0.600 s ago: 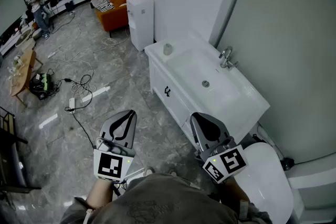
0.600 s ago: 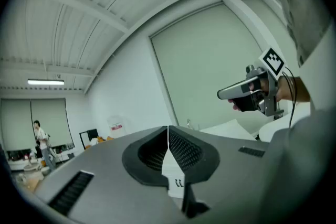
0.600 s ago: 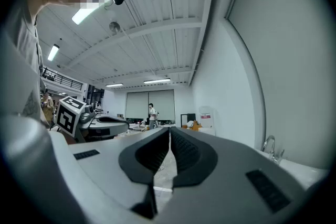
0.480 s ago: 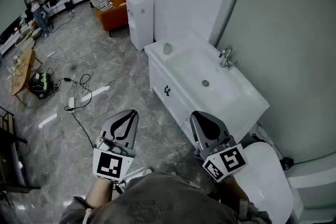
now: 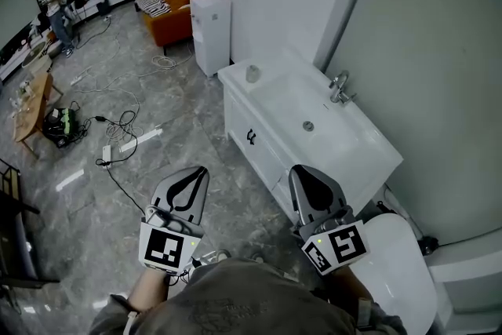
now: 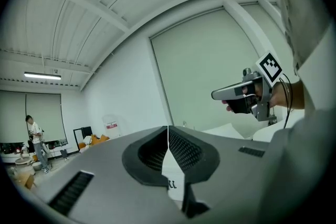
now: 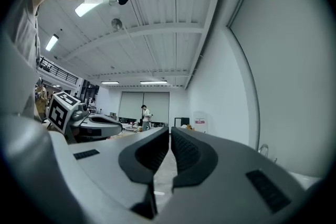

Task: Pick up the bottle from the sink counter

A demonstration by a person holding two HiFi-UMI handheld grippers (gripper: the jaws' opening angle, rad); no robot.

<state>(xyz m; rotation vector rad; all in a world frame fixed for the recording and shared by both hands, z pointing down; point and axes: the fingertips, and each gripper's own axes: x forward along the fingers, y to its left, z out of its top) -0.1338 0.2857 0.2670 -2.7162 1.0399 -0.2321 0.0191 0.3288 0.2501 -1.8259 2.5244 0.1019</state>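
**Inspector A:** State of the left gripper (image 6: 168, 129)?

**Inspector B:** Jaws brought together, with the ribbed pads meeting at the tips. Nothing sits between them and nothing is touched. It is held level above the floor (image 5: 196, 129).

**Inspector A:** And the right gripper (image 7: 170, 130)?

**Inspector B:** Same finding. The jaws are closed to a hairline slit, empty, in contact with nothing. The head view places it just short of the near end of the sink counter (image 5: 369, 147), beside a white rounded fixture (image 5: 396, 271).

**Inspector A:** Location of the bottle (image 5: 252, 74)?

**Inspector B:** Upright on the far left corner of the counter top, next to the basin (image 5: 294, 102) and well apart from both grippers. It is small and pale; finer detail is not legible.

**Inspector A:** The counter itself?

**Inspector B:** A white vanity set against the wall. The faucet (image 5: 339, 86) stands on the wall side of the basin, the drain (image 5: 307, 125) is at the basin's middle, and there is a dark handle (image 5: 250, 137) on the cabinet front.

**Inspector A:** Surroundings?

**Inspector B:** The floor is grey and marbled. A white water dispenser (image 5: 210, 23) stands against the wall beyond the counter, and an orange sofa (image 5: 174, 12) with items piled on it sits behind that. Black cables (image 5: 118, 129) trail across the floor toward a wooden table (image 5: 33, 107) at the left edge. One person (image 5: 51, 4) stands at the far end of the room.
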